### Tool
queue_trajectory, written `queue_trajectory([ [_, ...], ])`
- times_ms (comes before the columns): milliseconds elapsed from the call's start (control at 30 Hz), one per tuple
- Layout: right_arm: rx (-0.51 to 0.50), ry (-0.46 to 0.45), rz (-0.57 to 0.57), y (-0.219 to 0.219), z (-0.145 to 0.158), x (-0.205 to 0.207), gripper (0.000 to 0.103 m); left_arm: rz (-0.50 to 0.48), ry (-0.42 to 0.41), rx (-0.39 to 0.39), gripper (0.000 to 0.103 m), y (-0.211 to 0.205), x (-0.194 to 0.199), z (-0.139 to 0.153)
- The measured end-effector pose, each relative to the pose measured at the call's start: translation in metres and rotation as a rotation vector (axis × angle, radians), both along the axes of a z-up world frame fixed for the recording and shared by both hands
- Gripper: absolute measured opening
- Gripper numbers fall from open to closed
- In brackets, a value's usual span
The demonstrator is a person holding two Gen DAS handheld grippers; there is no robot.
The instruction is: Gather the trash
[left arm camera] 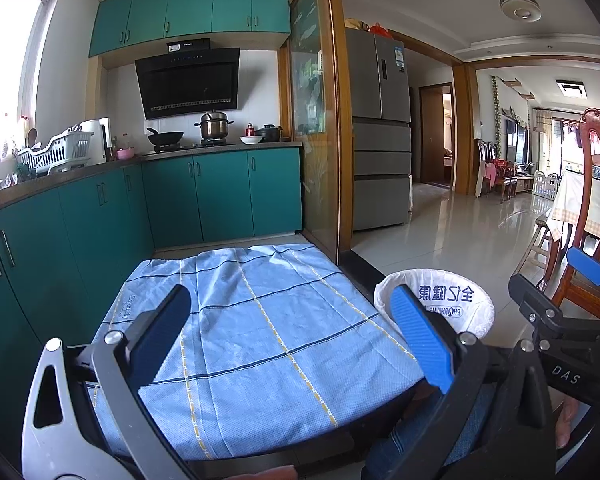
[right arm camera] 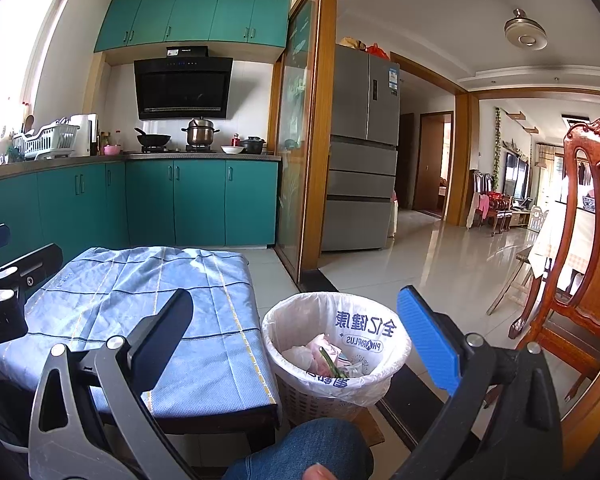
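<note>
Nearest the lens, the left gripper (left arm camera: 288, 336) hung with its jaws spread wide and nothing between them, and the right gripper (right arm camera: 300, 340) matched it, also wide apart and empty. A denim-clad knee (right arm camera: 300, 452) poked in at the bottom of the right wrist view.

Just past the left gripper's fingers lay the low table (left arm camera: 260, 450), covered by a blue checked cloth (left arm camera: 252, 320) whose near edge drooped over the front and whose right edge ended just beside the bin. No loose trash could be made out on that cloth.

And there was the trash bin (right arm camera: 332, 396), a woven basket with a white liner bag (right arm camera: 364, 324) folded over its rim, standing on the floor just beside the table's right side. Inside it sat crumpled wrappers and scraps (right arm camera: 328, 360), showing between the right gripper's two fingers and below their tips. In the left wrist view the bin (left arm camera: 472, 312) sat partly behind the right-hand finger.

To the right stood a carved wooden chair (right arm camera: 580, 264), near the bin, with open tiled floor (right arm camera: 440, 256) stretching beyond. Farther off were the teal cabinets (right arm camera: 200, 200), the stove with its pots (right arm camera: 200, 134), and the grey fridge (right arm camera: 360, 152) past the doorframe.
</note>
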State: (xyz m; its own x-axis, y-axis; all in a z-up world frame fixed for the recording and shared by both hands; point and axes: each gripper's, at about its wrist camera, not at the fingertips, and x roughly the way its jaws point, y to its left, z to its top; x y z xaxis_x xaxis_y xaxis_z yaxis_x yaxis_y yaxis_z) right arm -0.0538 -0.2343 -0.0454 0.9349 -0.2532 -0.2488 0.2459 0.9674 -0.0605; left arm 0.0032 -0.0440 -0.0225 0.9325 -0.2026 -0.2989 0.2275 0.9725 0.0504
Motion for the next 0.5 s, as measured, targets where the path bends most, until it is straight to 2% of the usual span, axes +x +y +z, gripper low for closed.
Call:
queue_trajectory([
  [400, 0.002, 0.028, 0.006, -0.001, -0.004, 0.011, 0.1, 0.05, -0.002, 0.014, 0.1, -0.003, 0.008, -0.008],
  [500, 0.001, 0.04, 0.014, 0.001, -0.007, 0.016, 0.1, 0.035, 0.018, 0.001, 0.1, -0.002, 0.013, -0.011],
])
